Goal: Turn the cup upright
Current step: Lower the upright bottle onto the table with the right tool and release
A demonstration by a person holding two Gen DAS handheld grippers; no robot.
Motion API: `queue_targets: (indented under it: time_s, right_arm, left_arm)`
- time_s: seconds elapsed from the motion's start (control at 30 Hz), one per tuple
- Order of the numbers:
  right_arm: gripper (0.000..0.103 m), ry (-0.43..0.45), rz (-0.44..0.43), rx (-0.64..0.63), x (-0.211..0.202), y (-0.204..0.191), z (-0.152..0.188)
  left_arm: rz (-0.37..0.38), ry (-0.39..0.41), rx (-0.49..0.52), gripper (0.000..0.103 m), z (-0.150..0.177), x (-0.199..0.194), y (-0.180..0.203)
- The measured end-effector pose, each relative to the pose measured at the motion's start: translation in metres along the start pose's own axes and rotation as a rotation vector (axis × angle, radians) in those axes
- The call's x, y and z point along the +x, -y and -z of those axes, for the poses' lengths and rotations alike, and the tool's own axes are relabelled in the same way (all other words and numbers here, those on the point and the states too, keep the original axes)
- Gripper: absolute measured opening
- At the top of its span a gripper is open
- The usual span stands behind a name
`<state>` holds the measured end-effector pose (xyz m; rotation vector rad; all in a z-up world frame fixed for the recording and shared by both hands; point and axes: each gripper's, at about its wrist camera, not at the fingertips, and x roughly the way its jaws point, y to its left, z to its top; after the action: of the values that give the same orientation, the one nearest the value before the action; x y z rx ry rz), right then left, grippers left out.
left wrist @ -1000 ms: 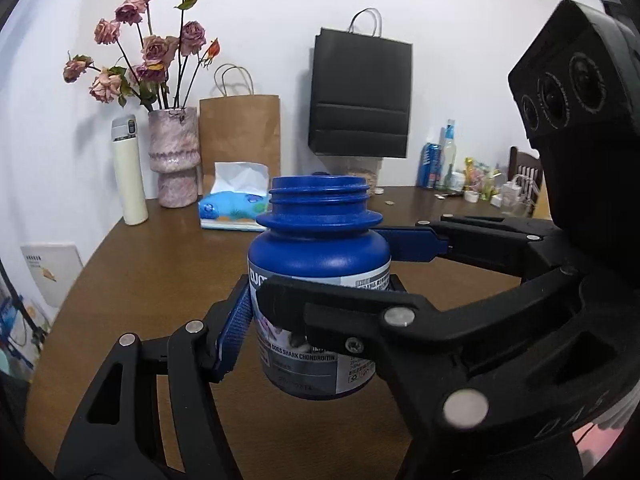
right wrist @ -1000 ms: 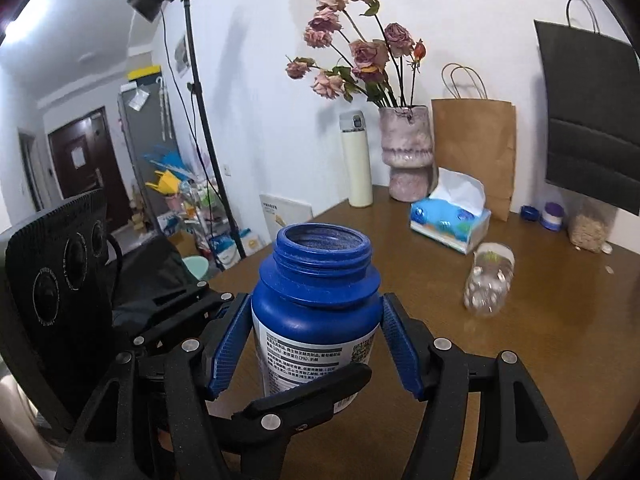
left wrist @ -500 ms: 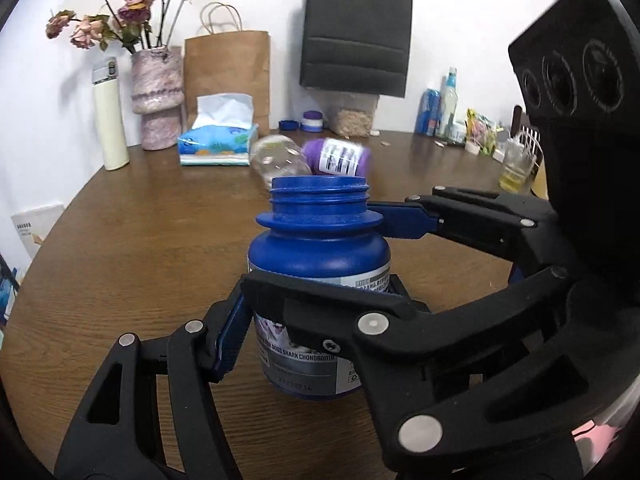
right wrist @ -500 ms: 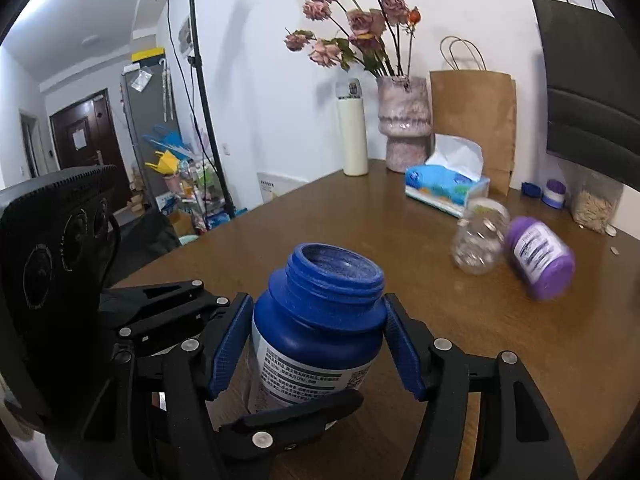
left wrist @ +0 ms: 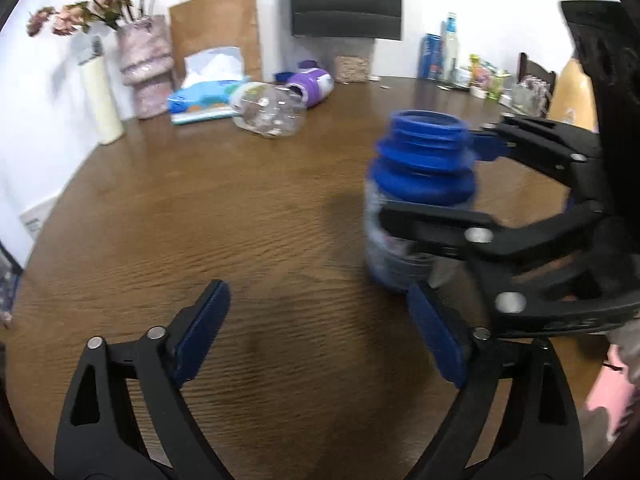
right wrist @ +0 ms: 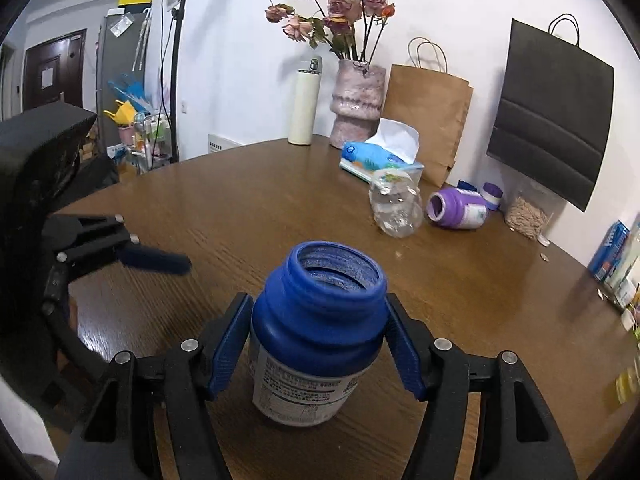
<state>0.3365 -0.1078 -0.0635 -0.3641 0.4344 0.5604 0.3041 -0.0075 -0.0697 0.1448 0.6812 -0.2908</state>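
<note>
A blue open-mouthed jar (right wrist: 316, 332) with a white label stands upright on the brown table (right wrist: 240, 216). My right gripper (right wrist: 316, 344) is shut on the blue jar, its blue pads against both sides. In the left wrist view the jar (left wrist: 420, 200) is off to the right, held by the right gripper (left wrist: 460, 188). My left gripper (left wrist: 316, 328) is open and empty over bare table, apart from the jar; it shows at the left of the right wrist view (right wrist: 152, 260).
A clear plastic cup (right wrist: 394, 208) and a purple jar (right wrist: 456, 210) lie on their sides at the back. Behind them are a tissue pack (right wrist: 376, 158), a pink vase (right wrist: 356, 104), a white flask (right wrist: 305, 106), paper bags and small clutter at the right.
The jar came down to the table in the right gripper. My left gripper let go of it, opened and drew back to the left.
</note>
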Motion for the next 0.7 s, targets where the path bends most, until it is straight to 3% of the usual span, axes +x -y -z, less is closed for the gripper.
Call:
queue_targets:
  time_s: [0.3,0.43,0.63,0.7]
  right_arm:
    - [0.070,-0.049,0.006,0.048,0.004,0.001,0.007]
    - [0.079,-0.020,-0.015,0.090,-0.013,0.007,0.006]
    - [0.079,0.031,-0.014,0.236,-0.053,0.039,0.004]
    - [0.079,0.044,0.051,0.268,-0.074,0.053,0.008]
  left_arm:
    - [-0.057,-0.028,-0.024,0.092,0.004,0.000,-0.007]
    - [-0.090,-0.027,-0.035,0.092,0.004,-0.005,-0.010]
    - [-0.163,0.075,-0.117,0.094,-0.002,-0.039,-0.022]
    - [-0.202,0.104,-0.149,0.098,-0.001,-0.052,-0.027]
